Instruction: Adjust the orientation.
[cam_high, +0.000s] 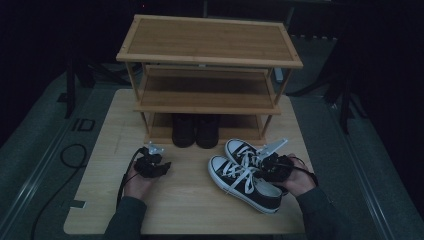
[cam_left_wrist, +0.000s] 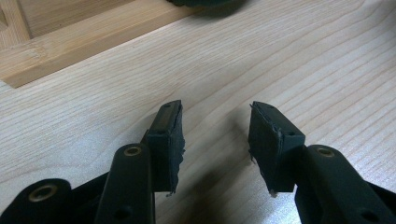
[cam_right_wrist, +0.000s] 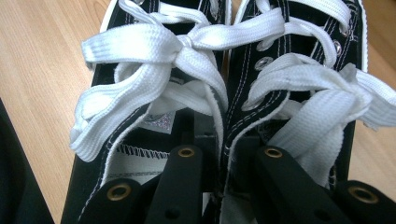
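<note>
A pair of black canvas sneakers (cam_high: 243, 176) with white laces and white soles lies side by side on the right of the wooden table (cam_high: 185, 210), toes pointing away to the left. My right gripper (cam_high: 270, 167) reaches into their openings from the heel side. In the right gripper view, one jaw of the right gripper (cam_right_wrist: 229, 158) is inside each sneaker (cam_right_wrist: 154, 79) and the two inner walls are pinched together between them. My left gripper (cam_high: 153, 163) rests at the left, pointing towards the rack. In the left gripper view, the left gripper (cam_left_wrist: 215, 135) is open over bare wood.
A three-tier bamboo shoe rack (cam_high: 210, 40) stands at the back of the table. A pair of dark shoes (cam_high: 195, 130) sits on its bottom shelf; the shelf's edge (cam_left_wrist: 84, 39) lies just ahead of the left gripper. Cables trail off the table's left side.
</note>
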